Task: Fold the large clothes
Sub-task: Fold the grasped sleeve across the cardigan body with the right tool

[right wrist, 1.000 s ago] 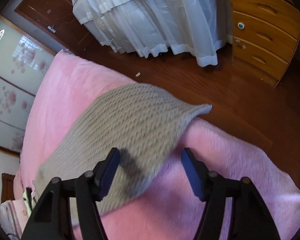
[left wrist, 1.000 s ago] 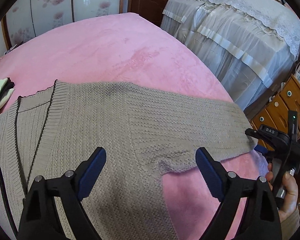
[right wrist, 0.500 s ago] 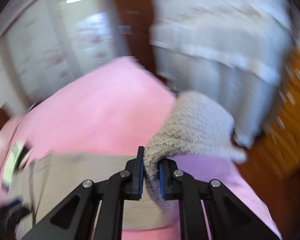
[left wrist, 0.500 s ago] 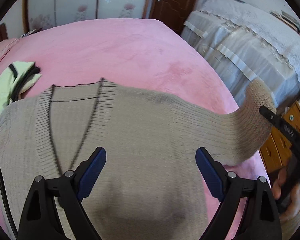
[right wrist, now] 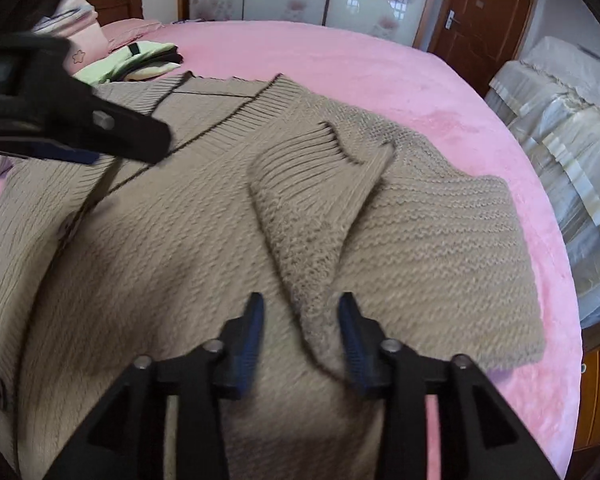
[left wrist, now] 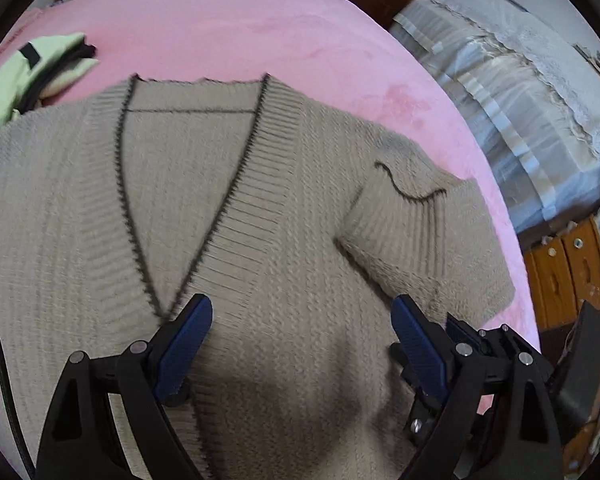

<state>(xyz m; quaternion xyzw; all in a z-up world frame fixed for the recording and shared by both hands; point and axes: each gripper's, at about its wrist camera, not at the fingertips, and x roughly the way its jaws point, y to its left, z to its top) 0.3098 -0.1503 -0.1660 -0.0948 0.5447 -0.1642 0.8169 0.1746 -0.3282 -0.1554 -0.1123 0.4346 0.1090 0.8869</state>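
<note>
A beige knit cardigan (left wrist: pixel 100 208) with dark trim lies flat on the pink bed (left wrist: pixel 228 28). Its right sleeve (left wrist: pixel 412 224) is folded back over the body, ribbed cuff toward the neckline; it also shows in the right wrist view (right wrist: pixel 312 208). My left gripper (left wrist: pixel 302 344) is open and empty above the cardigan's front. My right gripper (right wrist: pixel 300 336) is open just above the folded sleeve, whose fold edge lies between its jaws. The left gripper shows at the left of the right wrist view (right wrist: pixel 80 128).
A folded pale-green garment (left wrist: pixel 32 68) lies at the bed's far left. A second bed with white lace covers (left wrist: pixel 520 92) stands to the right. A wooden drawer chest (left wrist: pixel 568 276) is at the near right. The bed edge curves along the right.
My right gripper carried the sleeve from the bed's right edge over onto the cardigan body and opened, letting it go. The left gripper moved left, toward the neckline.
</note>
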